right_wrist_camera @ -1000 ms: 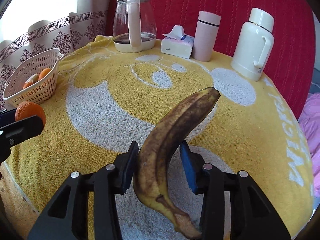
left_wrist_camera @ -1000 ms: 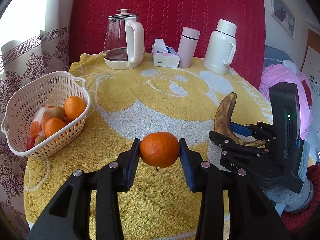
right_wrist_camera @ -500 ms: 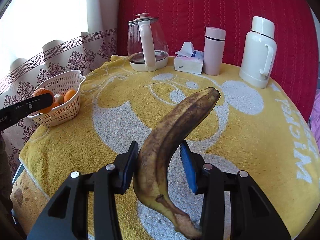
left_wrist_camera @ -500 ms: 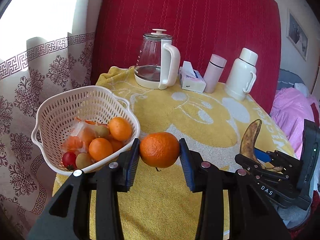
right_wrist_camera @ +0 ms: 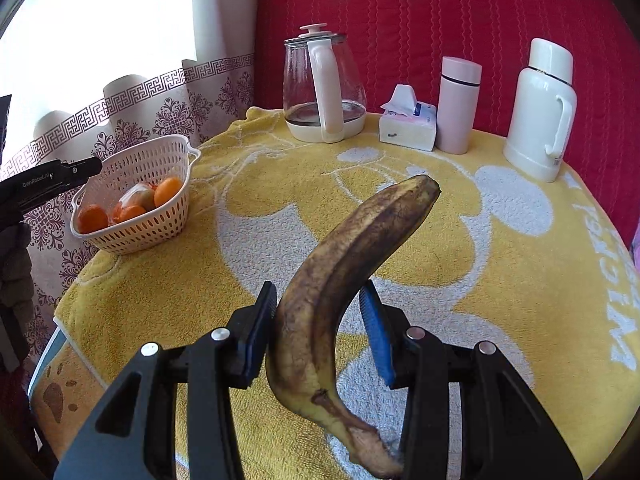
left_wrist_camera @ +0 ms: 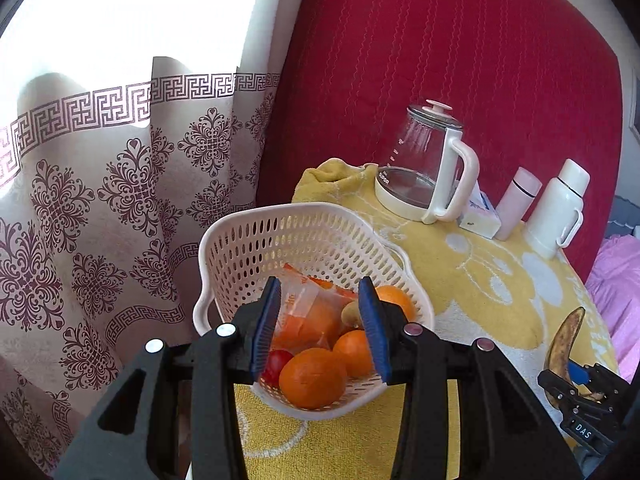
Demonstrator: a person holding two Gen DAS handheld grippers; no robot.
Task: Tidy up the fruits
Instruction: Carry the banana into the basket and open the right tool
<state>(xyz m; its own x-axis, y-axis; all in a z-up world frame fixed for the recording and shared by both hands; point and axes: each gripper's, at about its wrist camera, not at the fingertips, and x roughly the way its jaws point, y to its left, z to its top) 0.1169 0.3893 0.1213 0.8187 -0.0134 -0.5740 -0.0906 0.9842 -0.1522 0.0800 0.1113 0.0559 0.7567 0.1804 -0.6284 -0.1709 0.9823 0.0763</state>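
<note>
My left gripper hangs open just above the white slotted basket, nothing between its blue pads. Inside the basket lie several oranges, the nearest orange right below the fingers, plus a clear bag of fruit and a red tomato. My right gripper is shut on a brown-spotted banana, held up over the yellow towel. From the right wrist view the basket sits at the table's left edge, with the left gripper beside it.
A glass kettle, tissue pack, pink flask and white thermos line the back of the table before a red cushion. A patterned curtain hangs left of the basket. Pink bedding lies right.
My left gripper carried the orange left over the basket and opened; the orange now lies in the basket. The right gripper stayed shut on the banana, raised slightly.
</note>
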